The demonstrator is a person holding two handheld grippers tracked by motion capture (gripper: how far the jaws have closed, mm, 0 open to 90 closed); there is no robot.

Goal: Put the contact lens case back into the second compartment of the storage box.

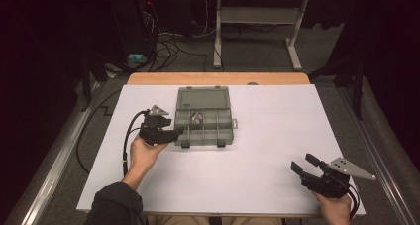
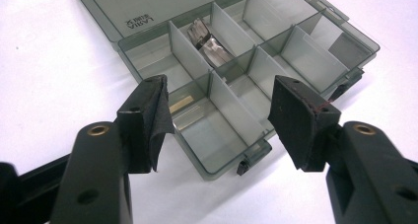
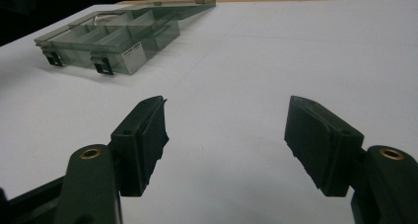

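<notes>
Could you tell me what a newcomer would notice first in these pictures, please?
The open grey compartment box stands out on the white table sheet, with small metal parts in one rear compartment. The left gripper sits at the box's left edge, jaws open. The right gripper rests apart near the sheet's right front corner, also open.

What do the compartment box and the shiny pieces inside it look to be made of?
Compartment box: apparently smoky, translucent grey plastic, glossy; the white table shows through its walls and dividers. Shiny pieces in one compartment: probably metal, going by their bright silvery glints, though too small to be sure. The small black latches look like opaque plastic.
</notes>
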